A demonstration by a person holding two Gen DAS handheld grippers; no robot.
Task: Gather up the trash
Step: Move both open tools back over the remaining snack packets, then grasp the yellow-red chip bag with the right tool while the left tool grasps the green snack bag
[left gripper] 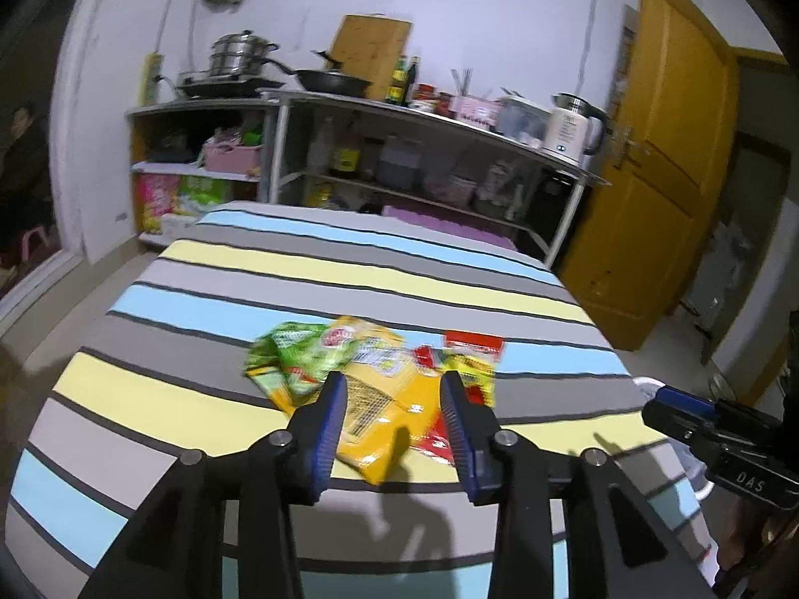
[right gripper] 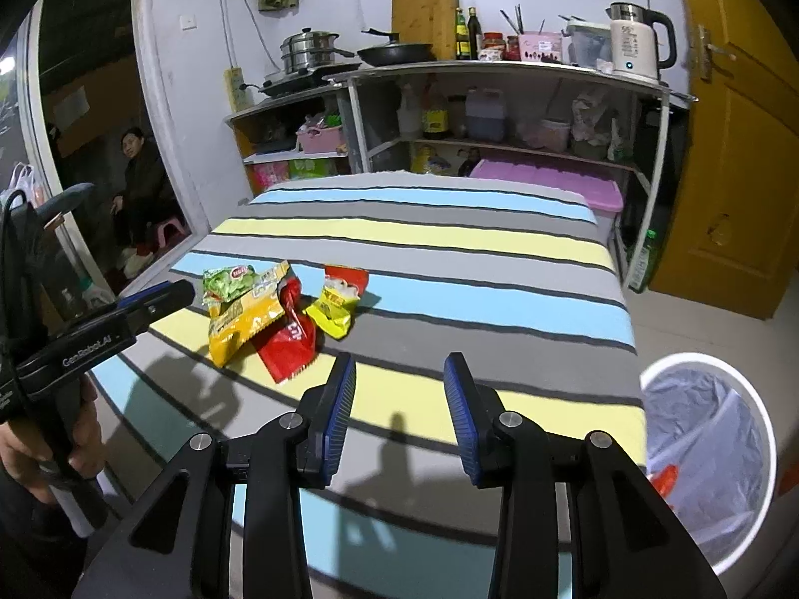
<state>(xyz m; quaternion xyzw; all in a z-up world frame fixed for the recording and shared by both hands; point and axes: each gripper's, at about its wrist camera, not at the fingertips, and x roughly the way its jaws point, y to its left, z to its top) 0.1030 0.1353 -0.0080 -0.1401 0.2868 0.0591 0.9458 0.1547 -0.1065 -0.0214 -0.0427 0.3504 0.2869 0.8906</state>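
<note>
Several snack wrappers lie in a heap on the striped table (left gripper: pixel 199 349): an orange-yellow packet (left gripper: pixel 389 399), a green one (left gripper: pixel 294 354), a red one (right gripper: pixel 289 344) and a small yellow-and-red one (right gripper: pixel 334 309). My left gripper (left gripper: pixel 394 384) is open and empty, its jaws hanging just above the orange-yellow packet (right gripper: pixel 244 319). My right gripper (right gripper: pixel 399 369) is open and empty over the table's near side, to the right of the heap. A white bin (right gripper: pixel 749 429) with a grey liner stands off the table's right edge, with something red inside.
Metal shelves (right gripper: pixel 499 70) behind the table hold pots, a pan, bottles and a kettle (right gripper: pixel 639 45). A yellow door (right gripper: pixel 739 149) is at the right. A person (right gripper: pixel 140 169) sits in the doorway at the left. The striped table (right gripper: pixel 449 249) also shows in the right wrist view.
</note>
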